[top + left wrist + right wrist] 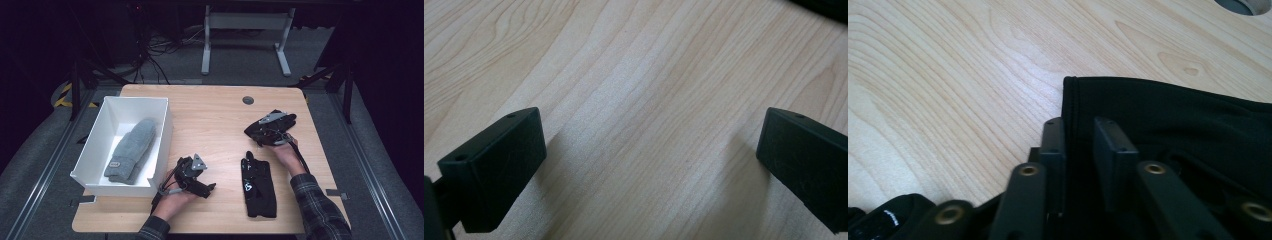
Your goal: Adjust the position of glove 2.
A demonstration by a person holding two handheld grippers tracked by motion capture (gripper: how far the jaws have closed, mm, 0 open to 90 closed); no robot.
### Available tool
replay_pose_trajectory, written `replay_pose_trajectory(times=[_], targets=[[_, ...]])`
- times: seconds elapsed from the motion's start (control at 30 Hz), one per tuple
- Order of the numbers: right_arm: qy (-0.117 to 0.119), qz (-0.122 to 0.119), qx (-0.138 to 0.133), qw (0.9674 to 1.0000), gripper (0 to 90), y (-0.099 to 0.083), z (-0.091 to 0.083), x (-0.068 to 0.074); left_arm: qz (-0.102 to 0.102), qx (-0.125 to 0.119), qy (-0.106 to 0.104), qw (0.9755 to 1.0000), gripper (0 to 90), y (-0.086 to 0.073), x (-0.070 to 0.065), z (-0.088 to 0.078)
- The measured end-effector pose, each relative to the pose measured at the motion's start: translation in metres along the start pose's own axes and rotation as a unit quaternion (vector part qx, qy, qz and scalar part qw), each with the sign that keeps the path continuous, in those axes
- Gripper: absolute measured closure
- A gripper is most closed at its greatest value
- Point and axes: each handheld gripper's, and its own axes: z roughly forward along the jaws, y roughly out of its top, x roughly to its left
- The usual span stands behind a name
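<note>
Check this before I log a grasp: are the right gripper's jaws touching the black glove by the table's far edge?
Touching. In the right gripper view, the right gripper has its jaws nearly together, pinching the black glove at its edge.

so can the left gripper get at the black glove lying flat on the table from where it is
Probably yes. The left gripper stands open over bare wood, and the black glove lies just beside it with nothing between them. The right gripper is busy farther off, shut on another black glove.
</note>
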Motion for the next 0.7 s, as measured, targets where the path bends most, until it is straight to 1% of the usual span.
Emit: replay_pose_trajectory(times=[0.07, 0.13, 0.17, 0.2, 0.23, 0.3, 0.33, 0.37, 0.4, 0.43, 0.47, 0.53, 0.57, 0.7], targets=[[0.002, -0.001, -0.001, 1.0, 86.3, 0.0, -0.001, -0.001, 0.0, 0.0, 0.0, 1.0, 0.0, 0.0, 0.0, 0.0], [0.002, -0.003, -0.007, 1.0, 88.0, 0.001, -0.004, -0.001, 0.0, 0.0, 0.0, 1.0, 0.0, 0.0, 0.0, 0.0], [0.002, -0.003, -0.007, 1.0, 88.0, 0.001, -0.004, -0.001, 0.001, 0.0, 0.0, 1.0, 0.0, 0.0, 0.0, 0.0], [0.006, -0.004, -0.017, 0.9998, 88.2, 0.004, -0.01, 0.0, 0.001, 0.0, 0.0, 1.0, 0.0, 0.0, 0.0, 0.0], [0.006, -0.004, -0.017, 0.9998, 88.2, 0.004, -0.01, 0.0, 0.001, 0.0, 0.0, 1.0, 0.0, 0.0, 0.0, 0.0], [0.013, -0.013, -0.032, 0.9993, 88.4, 0.012, -0.019, 0.006, 0.0, 0.0, 0.0, 1.0, 0.0, 0.0, 0.0, 0.0], [0.013, -0.013, -0.032, 0.9993, 88.4, 0.012, -0.019, 0.006, 0.0, 0.0, 0.0, 1.0, 0.0, 0.0, 0.0, 0.0], [0.015, -0.019, -0.034, 0.9991, 88.4, 0.014, -0.021, 0.009, 0.0, 0.0, 0.0, 1.0, 0.0, 0.0, 0.0, 0.0], [0.023, -0.027, -0.043, 0.9984, 88.5, 0.019, -0.026, 0.016, 0.0, 0.0, -0.001, 1.0, 0.0, 0.0, 0.0, 0.0], [0.026, -0.029, -0.047, 0.9981, 88.5, 0.022, -0.028, 0.02, 0.0, -0.001, -0.001, 1.0, 0.0, 0.0, 0.0, 0.0], [0.026, -0.029, -0.047, 0.9981, 88.5, 0.022, -0.028, 0.02, 0.0, -0.001, -0.001, 1.0, 0.0, 0.0, 0.0, 0.0], [0.032, -0.04, -0.054, 0.9972, 88.6, 0.026, -0.031, 0.027, -0.001, -0.001, -0.001, 1.0, 0.0, 0.0, 0.0, 0.0], [0.039, -0.048, -0.059, 0.9963, 88.6, 0.032, -0.032, 0.034, -0.001, -0.001, -0.001, 1.0, 0.0, 0.0, 0.0, 0.0], [0.059, -0.063, -0.067, 0.994, 88.6, 0.04, -0.034, 0.05, 0.0, 0.0, -0.001, 1.0, 0.0, 0.0, 0.0, 0.0]])
